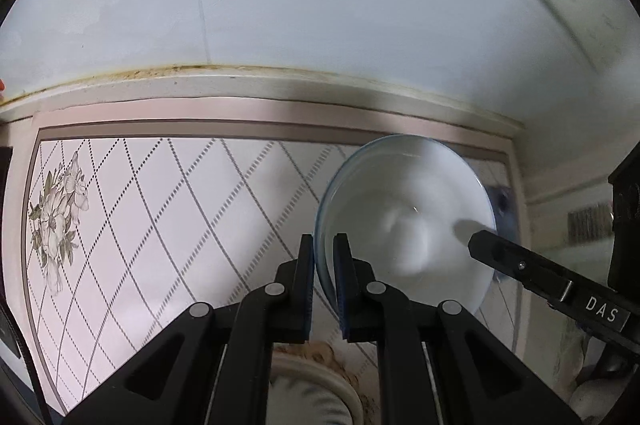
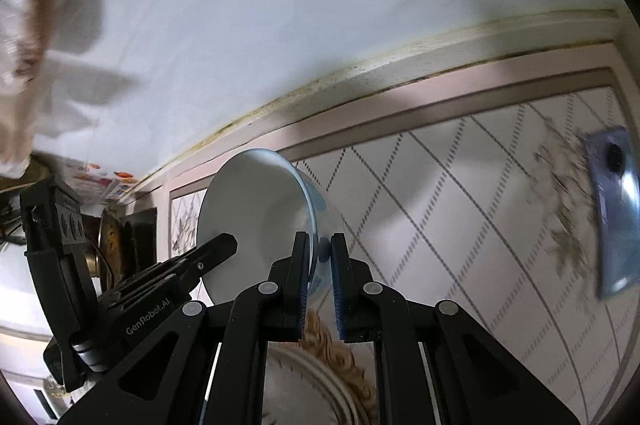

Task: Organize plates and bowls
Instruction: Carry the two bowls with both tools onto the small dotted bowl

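Item: round white bowl with pale blue rim, held clear above patterned tiled worktop. Left gripper and right gripper clamp opposite rim edges. Step, judged: carrying. Next: level, coordinated transfer to stack.

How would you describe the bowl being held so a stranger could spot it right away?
Over the diamond-patterned countertop, both grippers clamp one white bowl. Its pale blue rim and lifted position separate it from the gold-edged plate below.
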`<state>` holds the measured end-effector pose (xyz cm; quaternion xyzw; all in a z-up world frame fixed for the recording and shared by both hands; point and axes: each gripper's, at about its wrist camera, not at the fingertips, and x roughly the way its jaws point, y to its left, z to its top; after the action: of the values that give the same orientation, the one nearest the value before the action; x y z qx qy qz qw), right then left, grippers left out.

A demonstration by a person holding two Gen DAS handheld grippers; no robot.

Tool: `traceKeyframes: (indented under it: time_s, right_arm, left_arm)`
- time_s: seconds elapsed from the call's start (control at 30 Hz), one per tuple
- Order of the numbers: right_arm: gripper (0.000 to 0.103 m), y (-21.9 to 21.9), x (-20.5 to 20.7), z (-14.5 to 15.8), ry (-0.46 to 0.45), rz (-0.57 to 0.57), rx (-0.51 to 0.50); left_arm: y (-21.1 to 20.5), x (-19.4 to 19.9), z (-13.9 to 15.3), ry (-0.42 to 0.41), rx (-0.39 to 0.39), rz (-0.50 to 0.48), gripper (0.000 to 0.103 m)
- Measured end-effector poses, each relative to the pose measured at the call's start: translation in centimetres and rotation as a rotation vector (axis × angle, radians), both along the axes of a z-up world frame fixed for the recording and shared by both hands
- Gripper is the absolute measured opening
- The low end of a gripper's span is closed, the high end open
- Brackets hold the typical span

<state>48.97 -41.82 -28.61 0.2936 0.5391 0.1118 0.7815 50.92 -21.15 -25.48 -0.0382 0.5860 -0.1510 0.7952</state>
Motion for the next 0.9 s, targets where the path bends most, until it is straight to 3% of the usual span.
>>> traceKeyframes:
  time_s: [0.2,0.4,0.7,0.9]
  right_arm:
    - [0.012,-2.1,-6.8,2.6,-0.029,-0.037,-0.012]
    - [0.012,-4.6,-13.3,3.1,-0.038,-0.095,0.001]
    - [0.012,-7.3,-21.0,1.6,-0.005,-0.161,0.004]
    - [0.012,-8.5,-23.4,-0.7,0.038,-0.189,0.009]
  left_arm:
    - [-2.9,-4.6,1.9,-0.028,-0.015,-0.057,0.008]
    - [-5.1,-9.1,1.9,-0.02,-0.028,-0.122,0.008]
    - [-8.3,-14.0,-0.1,0.029,-0.012,-0.23,0.008]
    - [-10.2,-15.9,-1.8,0.062,0.028,-0.285,0.008]
